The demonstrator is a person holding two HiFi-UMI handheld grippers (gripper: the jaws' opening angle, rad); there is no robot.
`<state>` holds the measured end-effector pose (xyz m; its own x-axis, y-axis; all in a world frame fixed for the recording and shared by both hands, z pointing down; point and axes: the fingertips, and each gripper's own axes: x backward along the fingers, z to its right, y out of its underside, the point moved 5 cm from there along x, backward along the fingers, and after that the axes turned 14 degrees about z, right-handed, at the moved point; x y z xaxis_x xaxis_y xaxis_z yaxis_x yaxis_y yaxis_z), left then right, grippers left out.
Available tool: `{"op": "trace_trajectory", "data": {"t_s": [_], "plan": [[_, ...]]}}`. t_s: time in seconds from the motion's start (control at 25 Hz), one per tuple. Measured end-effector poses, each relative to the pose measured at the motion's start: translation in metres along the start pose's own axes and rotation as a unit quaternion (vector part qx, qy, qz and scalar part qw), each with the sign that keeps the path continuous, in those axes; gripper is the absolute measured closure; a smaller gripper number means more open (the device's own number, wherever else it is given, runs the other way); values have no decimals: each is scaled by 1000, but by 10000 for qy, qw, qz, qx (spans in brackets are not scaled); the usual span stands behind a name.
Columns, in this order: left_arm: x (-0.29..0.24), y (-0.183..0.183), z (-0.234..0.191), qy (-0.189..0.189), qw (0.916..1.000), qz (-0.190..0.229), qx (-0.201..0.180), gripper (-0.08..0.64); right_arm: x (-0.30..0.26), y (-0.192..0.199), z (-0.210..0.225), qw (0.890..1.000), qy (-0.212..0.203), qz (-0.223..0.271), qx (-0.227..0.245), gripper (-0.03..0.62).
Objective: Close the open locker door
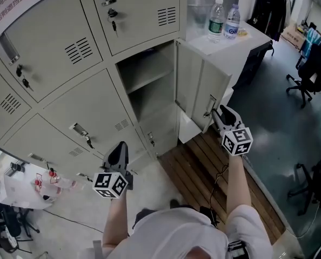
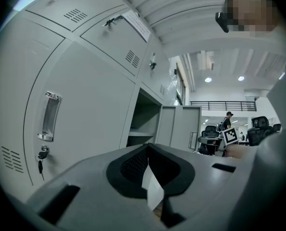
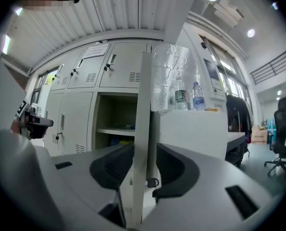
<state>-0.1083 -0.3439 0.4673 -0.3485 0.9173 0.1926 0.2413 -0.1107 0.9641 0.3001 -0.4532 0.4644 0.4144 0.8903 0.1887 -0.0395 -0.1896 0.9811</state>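
Observation:
The open locker door (image 1: 198, 88) swings out from the grey locker bank, and its compartment (image 1: 149, 85) with one shelf is exposed. My right gripper (image 1: 217, 112) is at the door's free edge, beside the handle (image 1: 211, 106). In the right gripper view the door edge (image 3: 144, 129) stands between the jaws of the right gripper (image 3: 143, 170), which are open, with a gap on the right side. My left gripper (image 1: 119, 144) hovers lower left, in front of shut lockers, jaws shut and holding nothing. In the left gripper view the left gripper (image 2: 148, 150) points toward the open door (image 2: 181, 126).
A white cabinet (image 1: 241, 42) stands right behind the open door, with two water bottles (image 1: 216, 20) on top. Wooden slats (image 1: 204, 166) cover the floor below. Office chairs (image 1: 312, 74) stand at far right. Clutter (image 1: 41, 185) lies at lower left. A person (image 2: 227, 119) stands far off.

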Motion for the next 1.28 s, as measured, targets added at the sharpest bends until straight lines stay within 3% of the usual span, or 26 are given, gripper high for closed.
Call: {"op": "trace_trajectory", "data": {"t_s": [0.2,0.8,1.28], "plan": [[1,0,1,-31,10000,-36,-55,552,-3,3,-4,9998,-184,7,-64,501],[22,-6,3,-117,9998,-2,-168,552,-4,0,-65,9968,-781,45,-137,502],[57,-28,-61,-175,9998,73,-99,552,-37,-1,-154,9941,-1080,-1,-122,518]]}}
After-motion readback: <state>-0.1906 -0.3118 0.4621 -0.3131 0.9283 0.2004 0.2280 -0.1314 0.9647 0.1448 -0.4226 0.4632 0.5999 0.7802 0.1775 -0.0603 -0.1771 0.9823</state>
